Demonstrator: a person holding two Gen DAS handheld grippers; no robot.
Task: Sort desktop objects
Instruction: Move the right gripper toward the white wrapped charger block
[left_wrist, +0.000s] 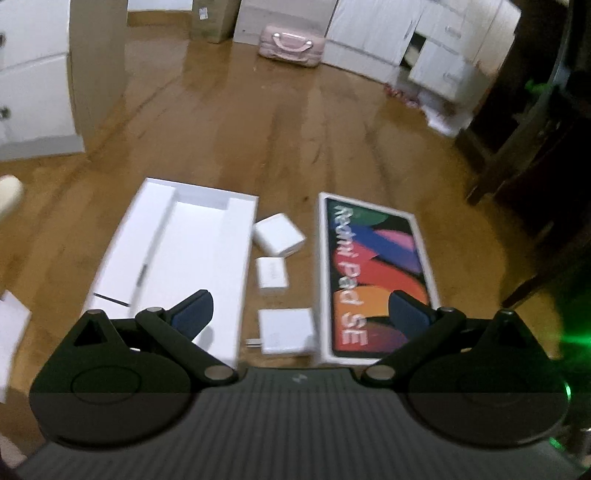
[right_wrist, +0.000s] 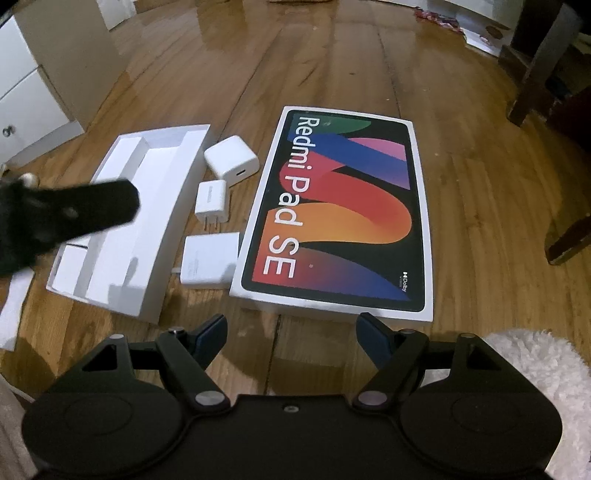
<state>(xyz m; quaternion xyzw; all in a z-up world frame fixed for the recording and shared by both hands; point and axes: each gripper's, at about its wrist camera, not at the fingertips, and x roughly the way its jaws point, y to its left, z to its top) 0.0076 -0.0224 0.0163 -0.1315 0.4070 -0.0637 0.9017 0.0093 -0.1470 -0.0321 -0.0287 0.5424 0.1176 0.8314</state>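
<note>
- The left tongs (left_wrist: 299, 314) hung wide open and empty above the wooden floor (left_wrist: 258, 129).
- The right tongs (right_wrist: 291, 332) were also spread open, holding nothing, near the Redmi Pad SE box lid (right_wrist: 340, 210).
- Three white chargers (right_wrist: 212, 197) lay in a row between that lid and the open white box tray (right_wrist: 147, 221).

Both wrist views downward, over box lid (left_wrist: 376, 277)

Dim, motion-blurred, fisheye-warped edges
</note>
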